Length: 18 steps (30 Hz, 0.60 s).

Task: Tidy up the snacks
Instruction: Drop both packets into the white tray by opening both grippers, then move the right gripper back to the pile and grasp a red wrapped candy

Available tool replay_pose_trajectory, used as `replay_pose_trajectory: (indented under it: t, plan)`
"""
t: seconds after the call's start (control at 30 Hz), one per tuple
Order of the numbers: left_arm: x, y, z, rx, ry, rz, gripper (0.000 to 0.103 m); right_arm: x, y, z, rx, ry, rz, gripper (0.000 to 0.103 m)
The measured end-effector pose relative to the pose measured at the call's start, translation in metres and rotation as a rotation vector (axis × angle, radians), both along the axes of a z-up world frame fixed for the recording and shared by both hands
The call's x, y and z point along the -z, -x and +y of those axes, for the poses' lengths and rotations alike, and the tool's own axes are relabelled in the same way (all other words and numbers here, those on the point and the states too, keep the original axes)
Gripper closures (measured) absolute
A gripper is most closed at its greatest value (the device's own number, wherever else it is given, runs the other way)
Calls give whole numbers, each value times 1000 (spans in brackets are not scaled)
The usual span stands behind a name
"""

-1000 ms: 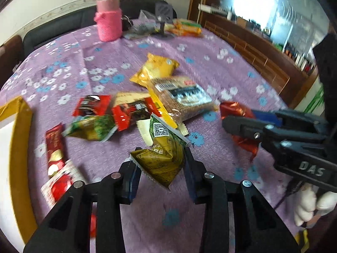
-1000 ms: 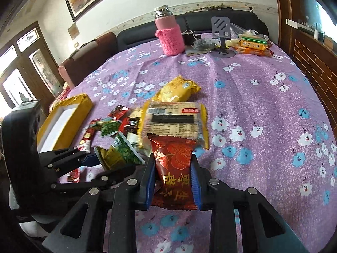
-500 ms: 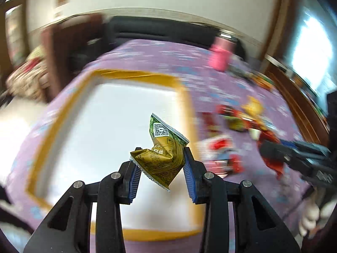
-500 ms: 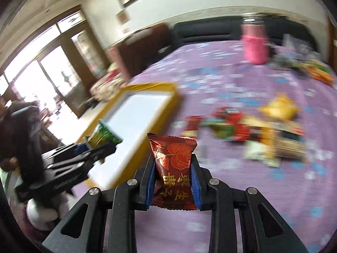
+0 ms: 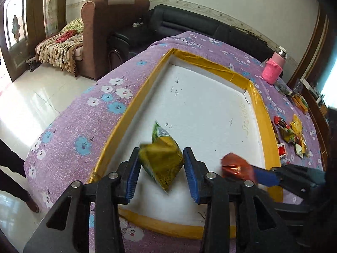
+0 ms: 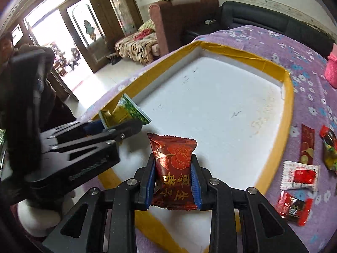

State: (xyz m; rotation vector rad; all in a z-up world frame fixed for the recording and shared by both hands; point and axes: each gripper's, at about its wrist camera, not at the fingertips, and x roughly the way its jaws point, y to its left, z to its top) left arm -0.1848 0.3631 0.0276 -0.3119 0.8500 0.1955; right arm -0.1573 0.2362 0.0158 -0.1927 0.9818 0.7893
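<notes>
A: Living room, tiled floor. Brown armchair and black sofa behind a table covered in purple floral cloth.

B: Container?

A: One shallow white foam tray with yellow taped rim, lying flat on the table. Nothing rests on its floor; only a few pen marks.

B: Left side?

A: Left hand-held gripper hangs above the near part of the tray with a green-yellow snack packet between its blue pads. Its jaws have just been opening. Packet is blurred and tilted, and a slim gap shows at the pads, so it looks released, not pinched.

B: Right?

A: Right hand-held gripper is pinching a dark red packet with a gold rose print, upright, both pads pressed on its sides. It sits over the tray's near edge, just beside the left one.

B: Rest of the snacks?

A: Outside the tray, on the cloth past its right rim: a long red stick packet, a white-and-red sachet, a red-and-black sachet, plus a loose pile of yellow and red packets further along.

B: Anything in the way?

A: A pink-sleeved bottle stands well apart at the table's far end. A person stands at the left edge of the right wrist view.
</notes>
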Motion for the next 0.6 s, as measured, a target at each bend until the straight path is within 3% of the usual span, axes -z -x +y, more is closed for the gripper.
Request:
replay_pose_trajectory:
  t: [0.17, 0.3, 0.4, 0.47, 0.53, 0.6]
  plan:
    - [-14, 16, 12, -40, 45, -44, 59, 2, 4, 2, 7, -29, 18, 69]
    - [-35, 31, 4, -42, 57, -109, 59, -28, 16, -18, 19, -99, -41, 66]
    - [-54, 40, -9, -24, 62, -157, 53, -58, 24, -53, 83, -168, -140, 48]
    - [-64, 47, -19, -9, 59, -192, 45, -72, 26, -85, 146, -200, -229, 24]
    - [-71, 52, -31, 11, 51, -219, 39, -76, 22, -119, 218, -184, -281, 22]
    - [-74, 53, -48, 51, 49, -239, 33, -72, 12, -158, 299, -172, -263, 22]
